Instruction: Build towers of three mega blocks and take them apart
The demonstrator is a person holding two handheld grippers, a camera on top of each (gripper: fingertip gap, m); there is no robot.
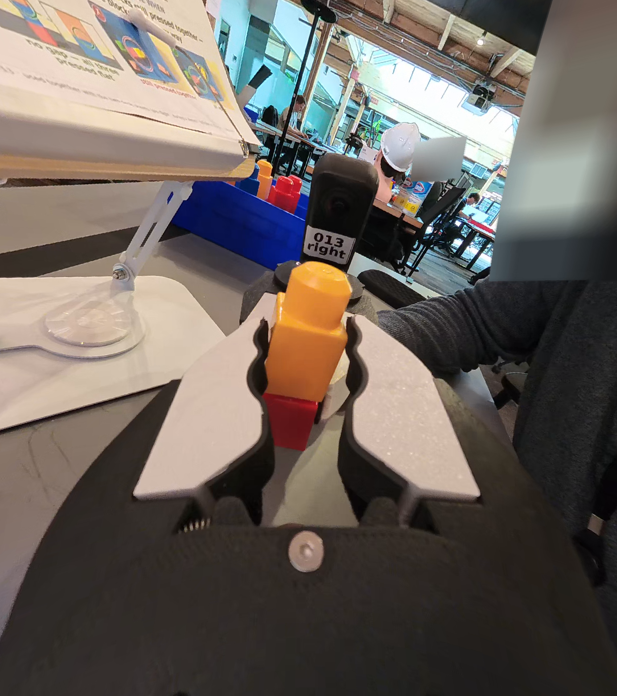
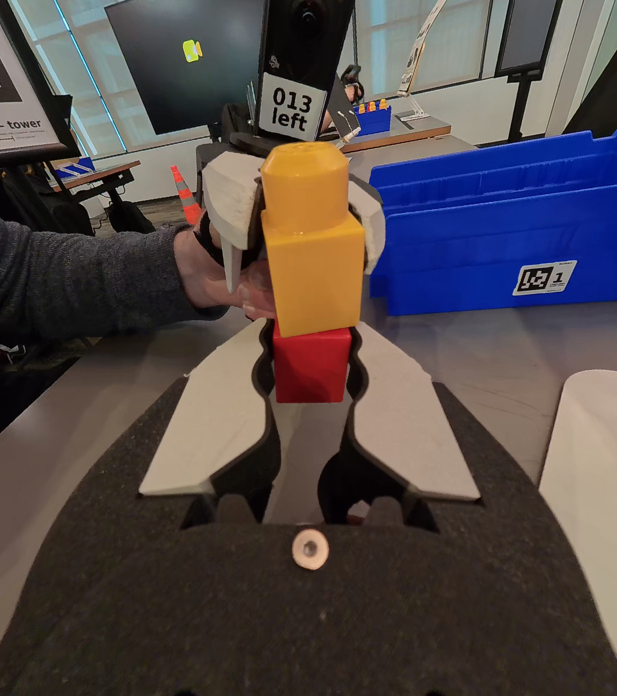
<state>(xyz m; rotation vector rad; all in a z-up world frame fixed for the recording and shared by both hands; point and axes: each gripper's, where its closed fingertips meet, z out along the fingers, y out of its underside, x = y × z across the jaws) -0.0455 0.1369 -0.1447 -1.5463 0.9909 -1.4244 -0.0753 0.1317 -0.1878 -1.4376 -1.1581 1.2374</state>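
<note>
An orange block (image 2: 314, 271) sits stacked on a red block (image 2: 310, 365), the two forming a short upright tower that tilts a little in both views. The orange one is a glossy square-sided piece with a single round stud on top; its base overhangs the red one slightly on one side. The red block is the same square shape, smaller in view, with its stud hidden inside the orange one. My left gripper (image 1: 305, 350) clamps the orange block's sides, and my right gripper (image 2: 310, 361) clamps the red block below it. More blocks (image 1: 274, 186), blue, orange and red, stand in a blue bin (image 1: 239, 222) farther back.
</note>
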